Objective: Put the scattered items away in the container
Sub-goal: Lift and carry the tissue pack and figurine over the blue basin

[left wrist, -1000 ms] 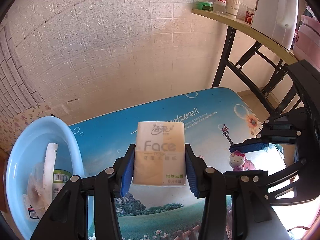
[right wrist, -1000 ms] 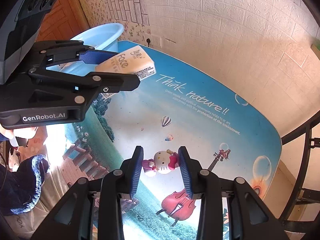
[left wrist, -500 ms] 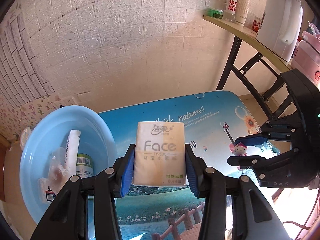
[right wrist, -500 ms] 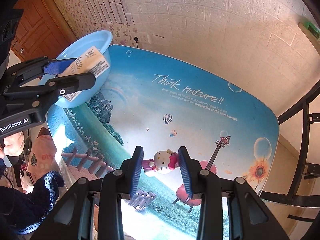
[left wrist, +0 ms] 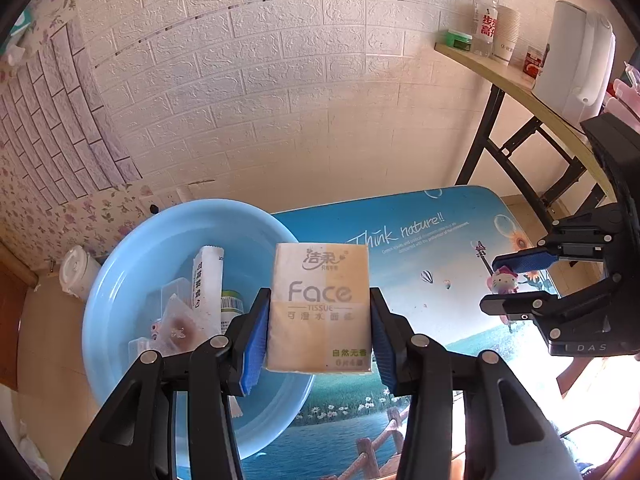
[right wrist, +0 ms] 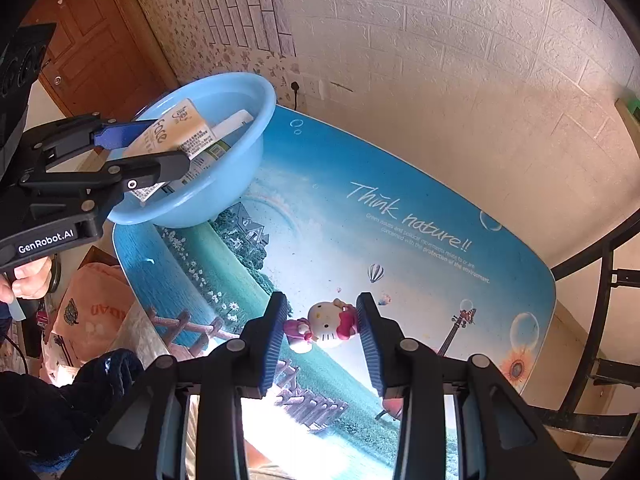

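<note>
Your left hand-held gripper [left wrist: 318,330] is clamped on the tissue pack [left wrist: 319,307], both blue pads pressed flat against its sides, and the pack hangs in the air near the rim of the blue basin [left wrist: 120,280]. In the right wrist view the pack seems to sit over the basin's near edge rather than over its middle. Your right hand-held gripper [right wrist: 322,334] holds the Hello Kitty figure [right wrist: 326,322] between its pads, raised off the tabletop [right wrist: 360,200], well apart from the basin.

You are in the carrying step, both items up and neither yet dropped. Inside the basin there already lie a white sachet [left wrist: 208,280], a green-labelled can [left wrist: 231,306] and some clear wrappers [left wrist: 176,320].

Next, take the tissue pack further in over the basin's hollow before you let the jaws part, so it doesn't catch the rim and tip out. Then bring the figure across the tabletop to follow it.
</note>
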Tool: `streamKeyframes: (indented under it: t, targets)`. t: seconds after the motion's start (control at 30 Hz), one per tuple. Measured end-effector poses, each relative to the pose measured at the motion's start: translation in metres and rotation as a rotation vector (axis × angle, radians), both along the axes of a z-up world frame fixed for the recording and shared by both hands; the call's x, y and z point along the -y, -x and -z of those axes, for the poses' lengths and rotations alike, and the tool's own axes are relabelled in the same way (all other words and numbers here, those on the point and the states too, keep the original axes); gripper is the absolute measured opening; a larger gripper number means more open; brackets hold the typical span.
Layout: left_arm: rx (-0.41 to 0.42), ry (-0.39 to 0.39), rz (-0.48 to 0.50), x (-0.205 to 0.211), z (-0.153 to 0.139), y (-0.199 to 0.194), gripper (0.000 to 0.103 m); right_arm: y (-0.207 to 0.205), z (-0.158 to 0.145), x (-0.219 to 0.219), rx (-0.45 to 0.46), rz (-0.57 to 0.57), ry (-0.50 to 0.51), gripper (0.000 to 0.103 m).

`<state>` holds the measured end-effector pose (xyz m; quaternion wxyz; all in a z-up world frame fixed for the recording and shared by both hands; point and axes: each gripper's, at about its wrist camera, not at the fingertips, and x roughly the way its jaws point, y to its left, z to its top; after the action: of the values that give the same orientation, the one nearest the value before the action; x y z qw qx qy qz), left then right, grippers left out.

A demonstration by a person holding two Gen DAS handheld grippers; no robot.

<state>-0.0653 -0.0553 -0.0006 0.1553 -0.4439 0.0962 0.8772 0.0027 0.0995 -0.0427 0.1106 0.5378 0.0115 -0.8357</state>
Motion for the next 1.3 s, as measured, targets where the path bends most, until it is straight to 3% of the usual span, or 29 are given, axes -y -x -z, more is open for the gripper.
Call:
streamKeyframes:
  t: [0.3,1.3]
  targets:
    - [-0.003,-0.002,-0.030,0.034,-0.003,-0.003,0.044,0.005,-0.019,0.029,-0.040,-0.040,-0.014,0.037]
    - [0.011,-0.017,-0.130,0.110,0.012,0.003,0.044,0.038,-0.017,0.112,-0.054,-0.133,-0.006,0.037]
